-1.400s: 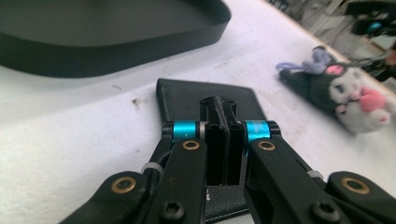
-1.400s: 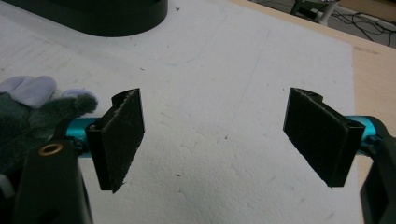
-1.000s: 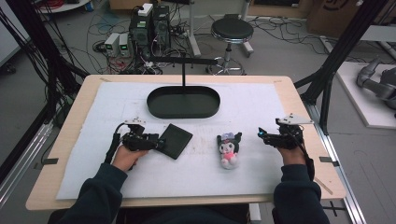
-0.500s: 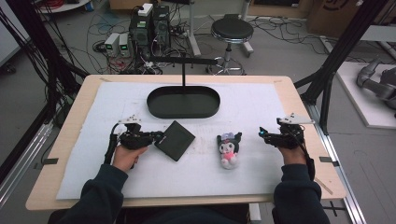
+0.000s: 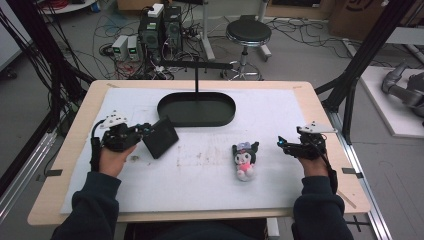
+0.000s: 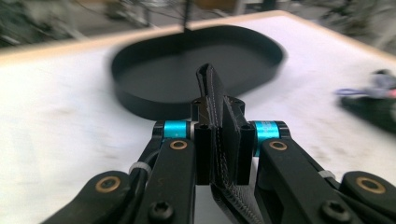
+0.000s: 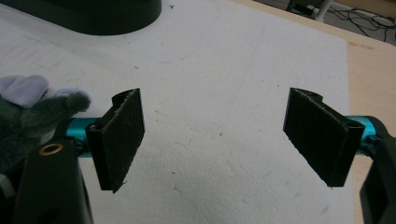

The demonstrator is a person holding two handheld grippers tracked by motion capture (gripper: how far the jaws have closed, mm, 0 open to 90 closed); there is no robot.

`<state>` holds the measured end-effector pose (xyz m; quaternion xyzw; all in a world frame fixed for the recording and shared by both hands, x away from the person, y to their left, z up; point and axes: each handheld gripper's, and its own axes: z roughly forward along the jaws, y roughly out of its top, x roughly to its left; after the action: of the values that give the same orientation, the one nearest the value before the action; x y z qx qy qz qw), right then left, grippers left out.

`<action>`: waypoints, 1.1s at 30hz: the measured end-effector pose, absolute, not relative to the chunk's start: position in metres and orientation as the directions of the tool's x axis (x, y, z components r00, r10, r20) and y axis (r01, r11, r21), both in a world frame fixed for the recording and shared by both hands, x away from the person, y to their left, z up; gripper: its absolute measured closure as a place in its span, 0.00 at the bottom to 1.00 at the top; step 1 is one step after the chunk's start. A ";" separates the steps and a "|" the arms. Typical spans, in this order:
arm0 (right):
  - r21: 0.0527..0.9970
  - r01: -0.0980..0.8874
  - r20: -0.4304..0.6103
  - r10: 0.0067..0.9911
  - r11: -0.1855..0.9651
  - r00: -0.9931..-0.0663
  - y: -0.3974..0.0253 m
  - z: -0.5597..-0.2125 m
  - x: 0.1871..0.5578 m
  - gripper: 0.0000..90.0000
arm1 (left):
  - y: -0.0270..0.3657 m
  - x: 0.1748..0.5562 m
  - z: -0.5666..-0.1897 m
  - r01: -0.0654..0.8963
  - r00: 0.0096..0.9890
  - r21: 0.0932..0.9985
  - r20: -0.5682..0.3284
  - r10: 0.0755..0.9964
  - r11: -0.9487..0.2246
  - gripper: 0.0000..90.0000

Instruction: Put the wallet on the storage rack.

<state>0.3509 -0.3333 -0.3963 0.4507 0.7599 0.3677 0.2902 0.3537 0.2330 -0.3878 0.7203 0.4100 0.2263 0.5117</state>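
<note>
Left tongs (image 5: pixel 145 131) pinch the black wallet (image 5: pixel 161 137) on its edge. Just past it sits the black tray (image 5: pixel 196 109). Right tongs (image 7: pixel 219 135) wait wide apart beside the plush toy (image 5: pixel 244 159).

Even, diffuse overhead light leaves the high view soft and slightly grainy, with only faint shadows on the white mat (image 5: pixel 200 170). The left gripper view is heavily smeared: the black tray (image 6: pixel 196 84) and the tabletop's far edge blur, while the near jaws stay sharp. The right gripper view is crisp and bright, with the plush toy (image 7: pixel 28 112) blurred at its border.
</note>
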 end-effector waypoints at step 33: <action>0.818 0.469 -0.117 0.896 0.332 -0.429 -0.333 -0.396 0.350 0.23 | 0.212 0.356 -0.410 0.417 0.657 0.890 -0.157 0.737 -0.183 0.49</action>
<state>0.3503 -0.3326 -0.3960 0.4479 0.7621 0.3654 0.2917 0.3558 0.2121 -0.4103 0.7529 0.3835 0.1564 0.5115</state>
